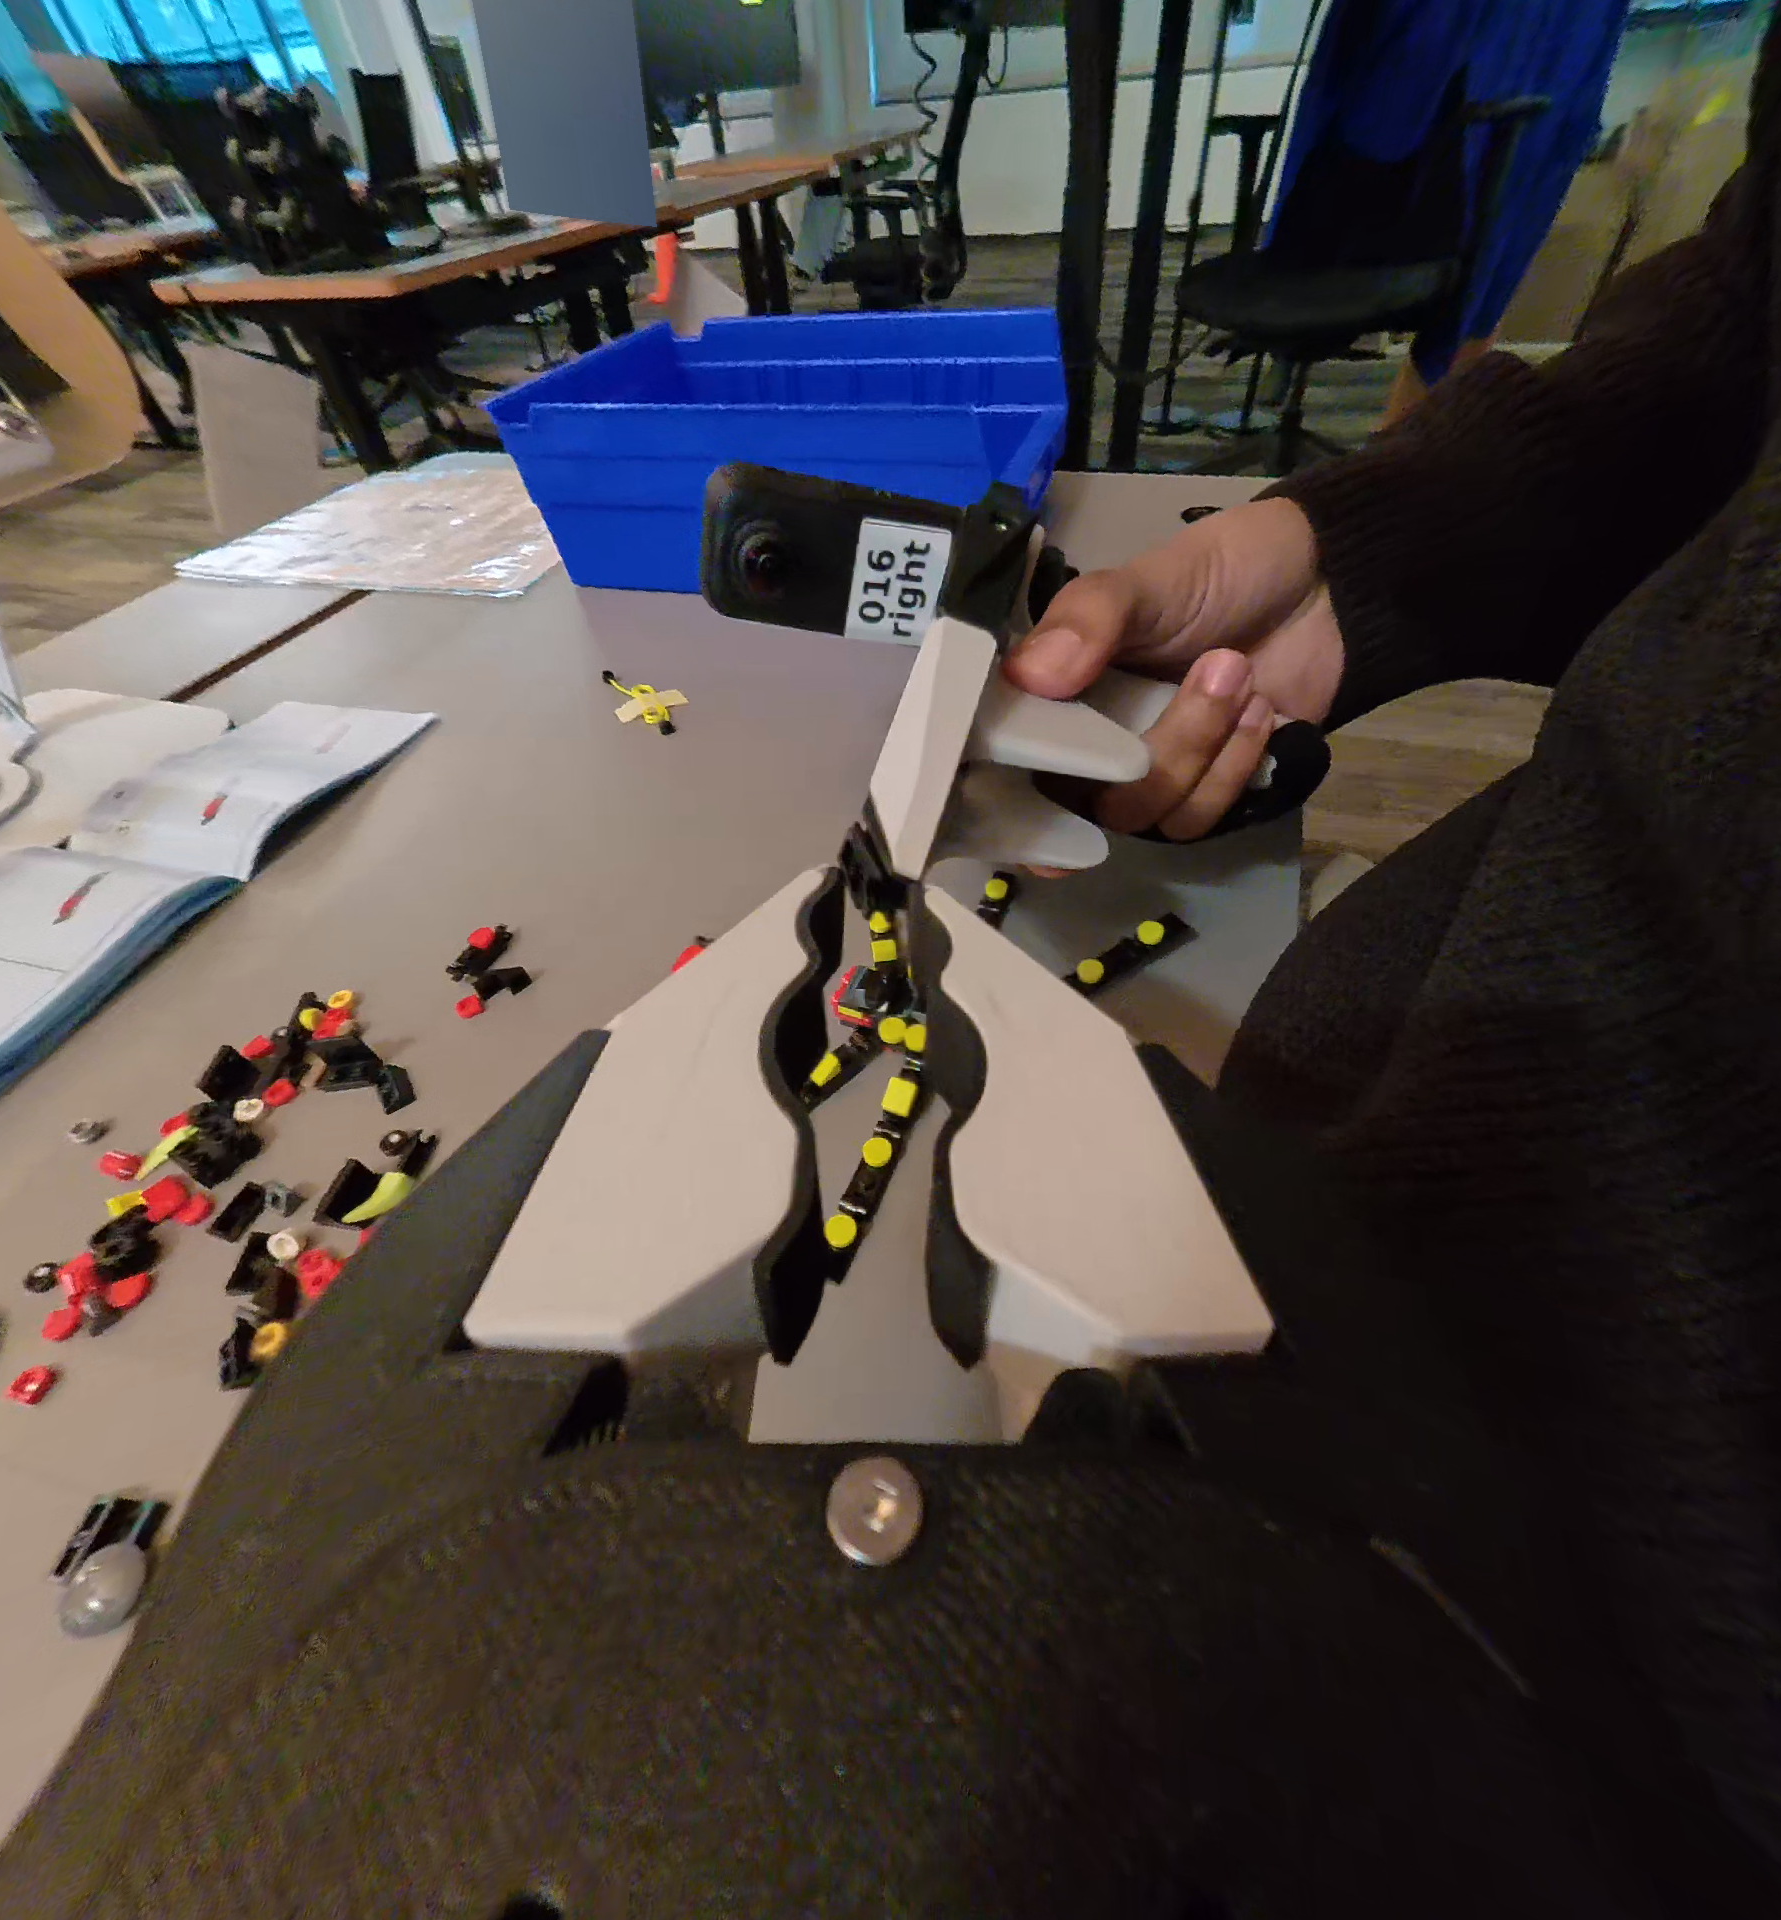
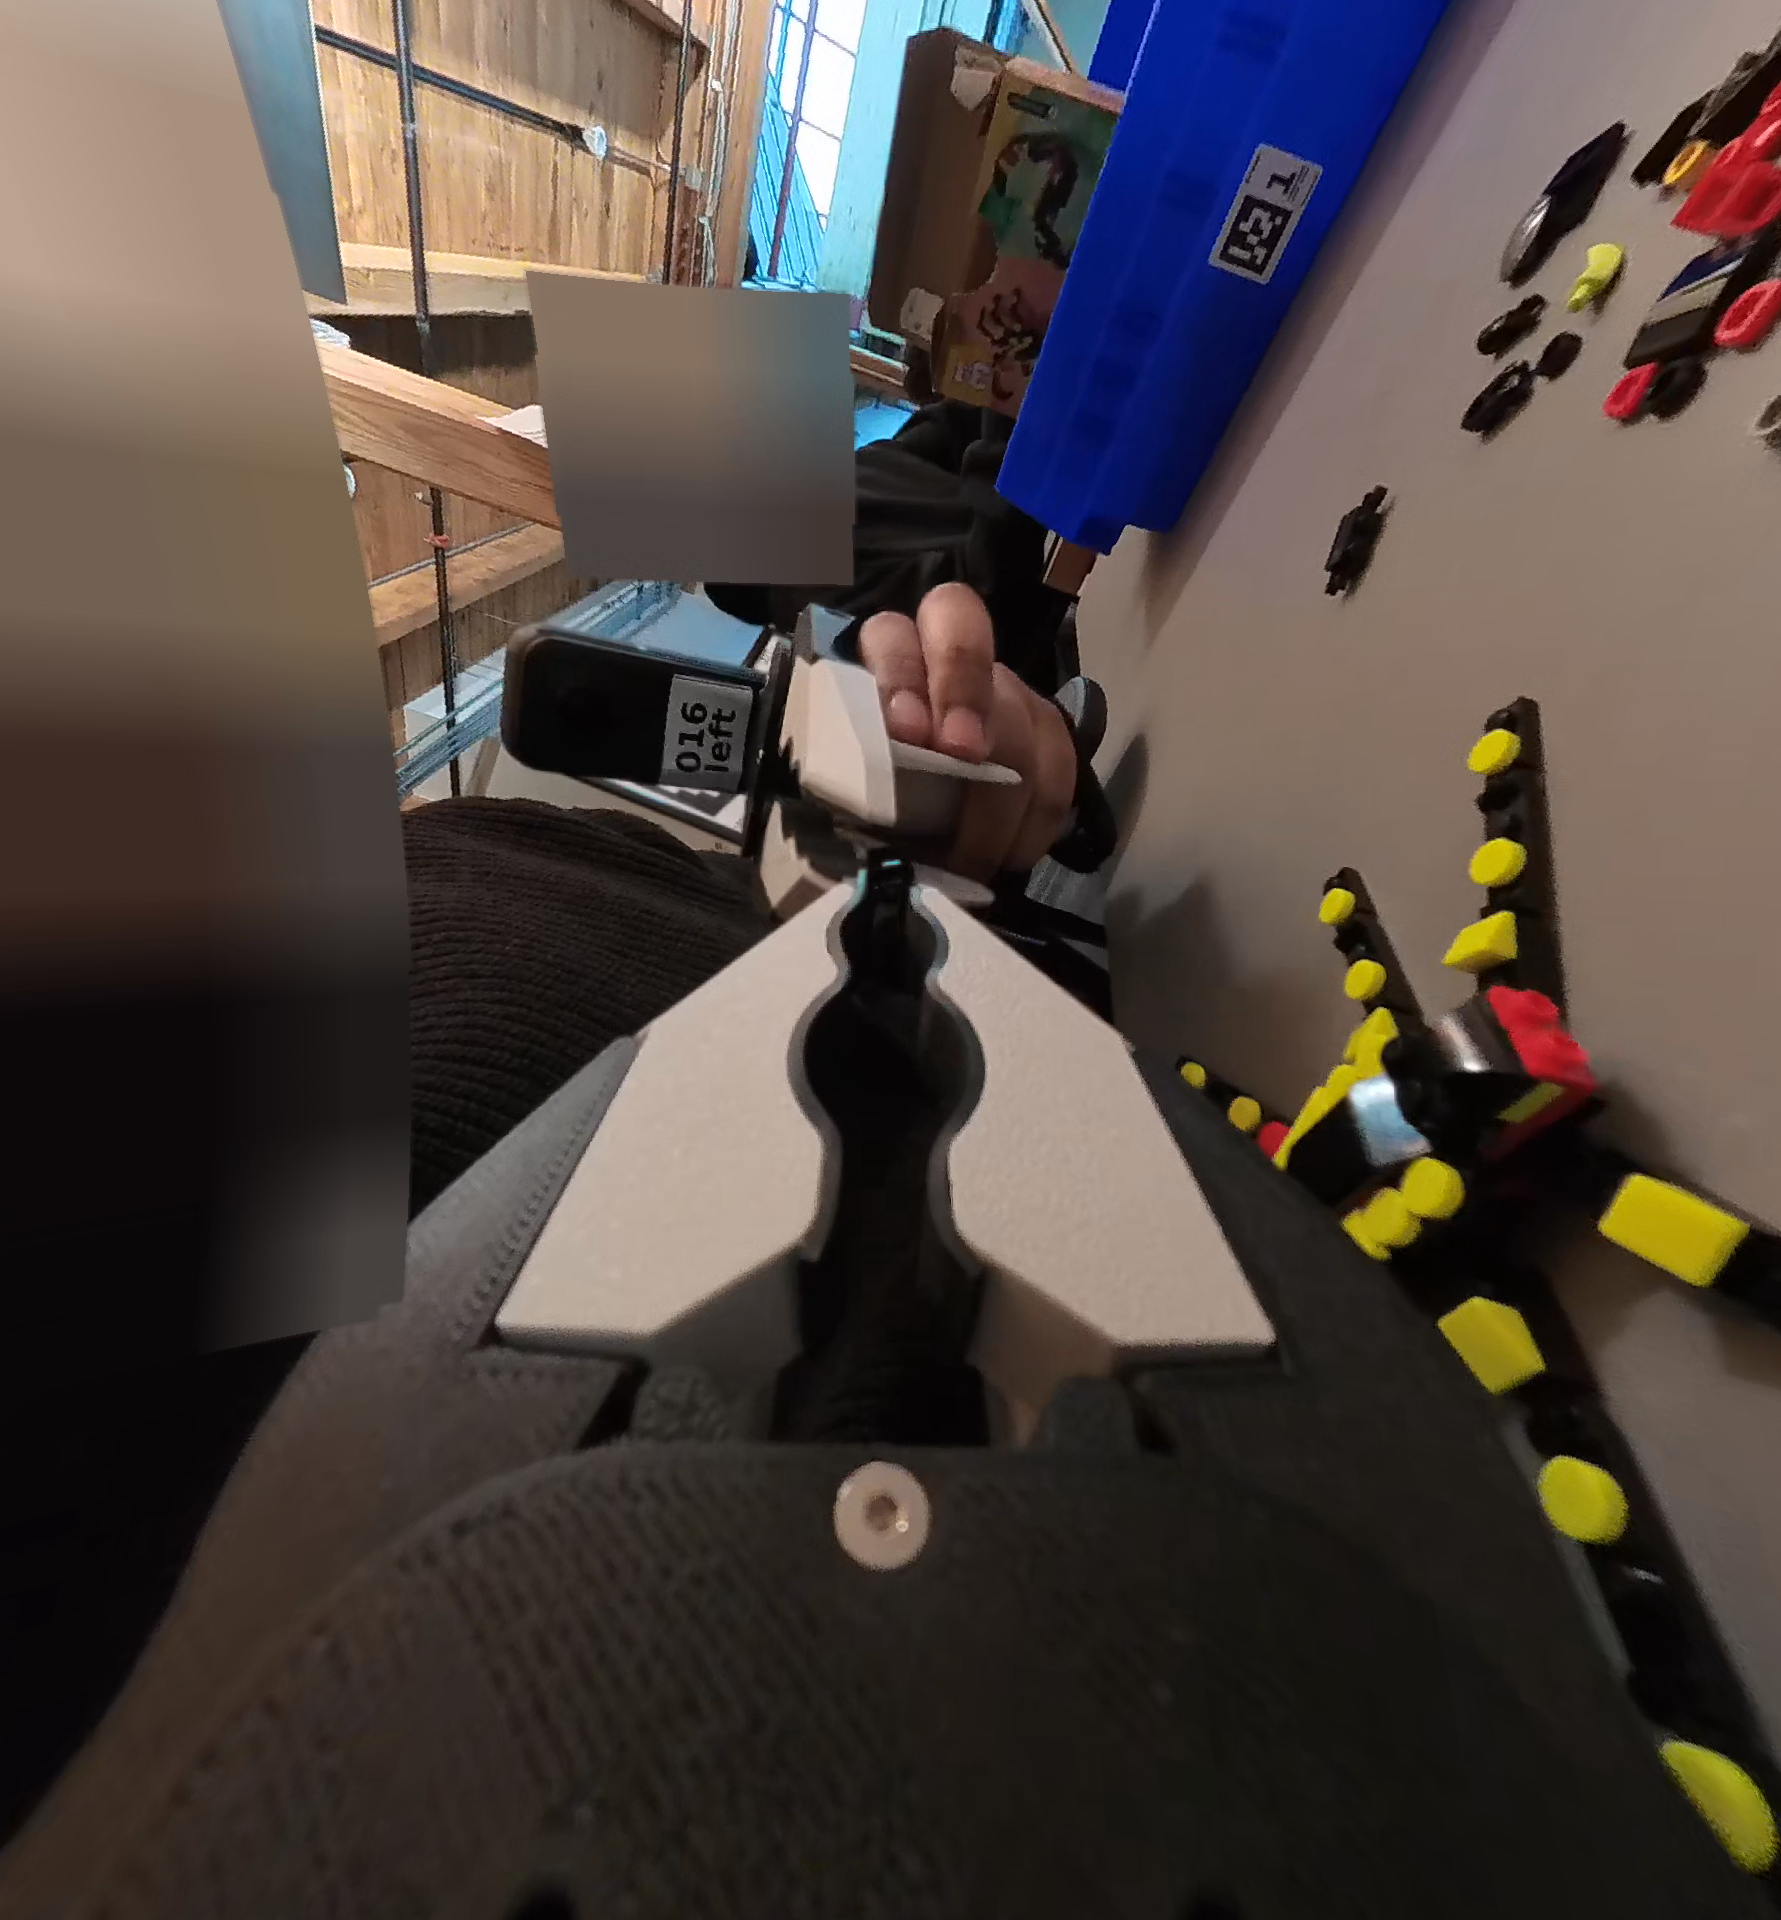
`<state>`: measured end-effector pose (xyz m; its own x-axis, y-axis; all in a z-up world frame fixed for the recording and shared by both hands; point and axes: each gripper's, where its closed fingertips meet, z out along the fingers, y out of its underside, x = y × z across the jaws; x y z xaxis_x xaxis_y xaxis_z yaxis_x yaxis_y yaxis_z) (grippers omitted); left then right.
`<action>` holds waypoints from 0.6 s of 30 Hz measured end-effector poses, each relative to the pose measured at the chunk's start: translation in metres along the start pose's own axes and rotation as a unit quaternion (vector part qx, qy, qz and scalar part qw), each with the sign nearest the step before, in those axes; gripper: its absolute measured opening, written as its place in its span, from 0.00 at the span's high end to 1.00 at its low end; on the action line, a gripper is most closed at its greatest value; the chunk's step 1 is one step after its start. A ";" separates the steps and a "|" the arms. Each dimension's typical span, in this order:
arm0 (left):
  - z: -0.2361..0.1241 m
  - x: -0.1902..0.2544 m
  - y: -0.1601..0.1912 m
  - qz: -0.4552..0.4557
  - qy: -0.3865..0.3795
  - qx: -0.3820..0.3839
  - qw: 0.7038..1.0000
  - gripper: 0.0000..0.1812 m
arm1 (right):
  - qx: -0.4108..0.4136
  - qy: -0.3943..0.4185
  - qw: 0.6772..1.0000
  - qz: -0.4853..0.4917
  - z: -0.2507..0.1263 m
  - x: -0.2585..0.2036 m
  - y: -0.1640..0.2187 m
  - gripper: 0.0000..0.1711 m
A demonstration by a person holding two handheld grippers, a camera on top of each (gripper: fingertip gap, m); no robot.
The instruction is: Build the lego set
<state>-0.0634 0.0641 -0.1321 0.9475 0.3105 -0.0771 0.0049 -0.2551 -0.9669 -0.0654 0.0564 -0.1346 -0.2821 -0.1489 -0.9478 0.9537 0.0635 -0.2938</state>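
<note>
- Grey-fingered left gripper [image 1: 873, 888], left wrist view: its jaws stand at a narrow gap around a small black lego piece [image 1: 865, 871]. I cannot tell whether the pads actually bear on it.
- The grey right gripper [image 1: 901, 852] comes in from the right, held in a hand [image 1: 1177, 665], and its tips meet the same piece.
- Directly beyond the tips, on the grey table [image 1: 605, 790], lies the partly built black model with yellow studs and a red block [image 1: 870, 1003].
- Counted here: two grippers, one model, one blue plastic bin [image 1: 782, 436] at the far edge and one open instruction booklet [image 1: 138, 831] at the left. There is also one scatter of loose red, black and yellow lego pieces [image 1: 242, 1143], well over twenty in all.
- Right wrist view: the right gripper's jaws are clamped on the small black piece at their very tips. The left gripper faces it just beyond.
- The model lies to the right, near the fingers but apart from them. At least four black strips with yellow studs fan out from its body.
- To do this step well, I judge one gripper should hold firm while the other aligns the piece squarely. Press straight and gently, because so shallow a tip hold could let the piece twist or spring away.
</note>
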 end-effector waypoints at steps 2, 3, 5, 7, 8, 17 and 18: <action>0.000 0.001 0.000 0.010 0.000 -0.003 1.000 0.98 | -0.003 0.002 1.000 -0.002 0.000 0.000 0.001 0.98; 0.000 0.002 0.001 0.013 0.003 -0.005 1.000 0.98 | -0.007 0.004 1.000 -0.003 0.000 0.000 0.002 0.98; 0.000 0.002 0.004 0.018 0.006 -0.012 1.000 0.98 | -0.011 0.009 1.000 -0.008 0.000 0.002 0.003 0.98; -0.001 0.002 0.003 0.024 0.003 -0.012 1.000 0.98 | -0.012 0.008 1.000 -0.010 0.000 0.000 0.003 0.99; -0.001 0.001 0.004 0.023 0.002 -0.017 1.000 0.98 | -0.013 0.012 1.000 -0.015 0.000 0.001 0.004 0.99; -0.001 -0.002 0.003 0.015 -0.003 -0.015 1.000 0.99 | -0.004 0.015 0.999 -0.035 0.000 0.003 0.002 0.98; -0.001 -0.001 0.004 0.016 -0.002 -0.016 1.000 0.99 | -0.005 0.011 0.999 -0.030 0.001 0.003 0.002 0.97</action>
<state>-0.0644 0.0619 -0.1351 0.9459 0.3055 -0.1092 -0.0153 -0.2941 -0.9557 -0.0639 0.0556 -0.1380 -0.3408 -0.1314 -0.9309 0.9340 0.0653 -0.3512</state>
